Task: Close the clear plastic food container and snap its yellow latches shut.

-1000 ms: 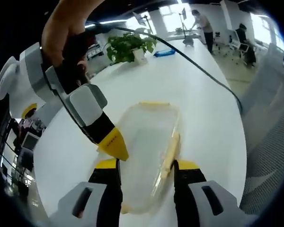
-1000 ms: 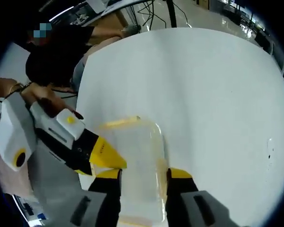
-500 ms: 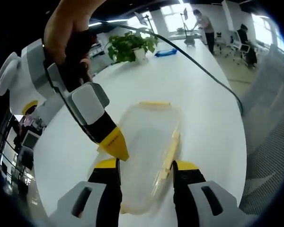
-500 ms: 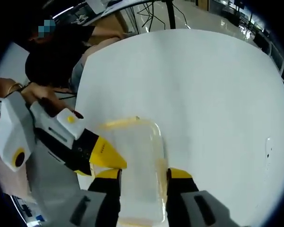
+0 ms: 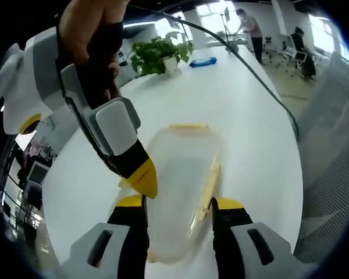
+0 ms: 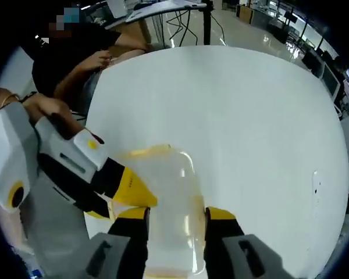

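Observation:
The clear plastic container (image 5: 180, 174) lies on the white table (image 5: 244, 116) with its lid on. A yellow latch (image 5: 189, 126) runs along its far end and another yellow latch (image 5: 209, 186) along its right side. My left gripper (image 5: 179, 203) is open, its jaws standing either side of the container's near end. The right gripper (image 5: 143, 181), held by a hand, touches the container's left rim with its yellow tip. In the right gripper view the container (image 6: 166, 192) lies between the open jaws of my right gripper (image 6: 175, 214), and the left gripper (image 6: 136, 195) reaches in from the left.
A potted plant (image 5: 157, 55) and a blue item (image 5: 200, 63) stand at the table's far end. A black cable (image 5: 250, 70) crosses the tabletop. A mesh chair (image 5: 331, 174) stands beside the right edge. A person (image 6: 75, 64) sits at the table's far side.
Both views have shifted a little with the hands. The right gripper looms larger in the left gripper view. The container lies where it was.

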Motion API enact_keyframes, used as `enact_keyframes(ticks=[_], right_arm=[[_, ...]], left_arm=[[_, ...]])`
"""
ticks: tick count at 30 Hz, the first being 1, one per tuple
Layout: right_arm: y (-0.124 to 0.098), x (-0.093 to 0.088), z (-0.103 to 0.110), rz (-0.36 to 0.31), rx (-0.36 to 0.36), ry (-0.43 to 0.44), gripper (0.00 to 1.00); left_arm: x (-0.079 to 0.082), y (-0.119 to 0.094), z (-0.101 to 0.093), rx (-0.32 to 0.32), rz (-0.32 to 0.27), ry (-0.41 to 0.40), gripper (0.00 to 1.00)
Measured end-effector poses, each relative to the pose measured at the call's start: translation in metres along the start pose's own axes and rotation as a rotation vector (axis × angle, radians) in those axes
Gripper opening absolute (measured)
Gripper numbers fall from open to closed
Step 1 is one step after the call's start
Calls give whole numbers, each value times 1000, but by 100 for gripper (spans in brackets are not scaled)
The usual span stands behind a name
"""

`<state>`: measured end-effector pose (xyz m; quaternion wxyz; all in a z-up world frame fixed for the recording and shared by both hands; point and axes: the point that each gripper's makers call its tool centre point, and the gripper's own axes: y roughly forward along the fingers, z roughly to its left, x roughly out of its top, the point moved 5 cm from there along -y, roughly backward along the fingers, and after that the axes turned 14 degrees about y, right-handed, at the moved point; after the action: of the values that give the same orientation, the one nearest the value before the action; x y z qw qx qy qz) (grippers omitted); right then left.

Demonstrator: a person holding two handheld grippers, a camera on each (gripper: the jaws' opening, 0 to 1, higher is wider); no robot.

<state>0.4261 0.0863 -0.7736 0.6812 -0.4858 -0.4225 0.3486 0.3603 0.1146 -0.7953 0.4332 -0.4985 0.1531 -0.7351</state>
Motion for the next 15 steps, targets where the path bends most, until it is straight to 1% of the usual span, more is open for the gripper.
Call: enact_keyframes(ticks=[2, 3, 4, 6, 8, 9, 11, 12, 13, 14, 15], right_arm=[[-1, -1, 1, -24, -16, 3, 35], [-2, -1, 2, -38, -34, -26, 35], [-2, -1, 3, -44, -41, -30, 34], [-3, -2, 5, -55, -60, -20, 34], [-4, -2, 4, -85, -91, -16, 36], [-5, -1, 2, -118, -114, -15, 41], [-7, -3, 3, -161, -111, -13, 47], [-9, -4, 5, -189, -103, 26, 48], [-11, -5, 5, -204, -101, 44, 48], [-13, -5, 5, -225, -105, 52, 48], [-18, -7, 5, -246, -114, 39, 48]], left_arm=[[1, 0, 0, -1, 3, 8, 40], [2, -1, -1, -1, 4, 11, 40], [2, -1, 0, -2, 4, 14, 40], [3, -2, 0, -1, 6, 17, 40], [3, -2, -1, 1, 8, 21, 40], [4, -3, -1, 1, 9, 22, 40], [4, -3, -1, 2, 9, 22, 40], [4, -4, -1, 2, 10, 23, 40], [5, -4, -1, 2, 11, 24, 40], [5, -4, -1, 1, 12, 25, 40], [5, -5, -1, 0, 13, 27, 40]])
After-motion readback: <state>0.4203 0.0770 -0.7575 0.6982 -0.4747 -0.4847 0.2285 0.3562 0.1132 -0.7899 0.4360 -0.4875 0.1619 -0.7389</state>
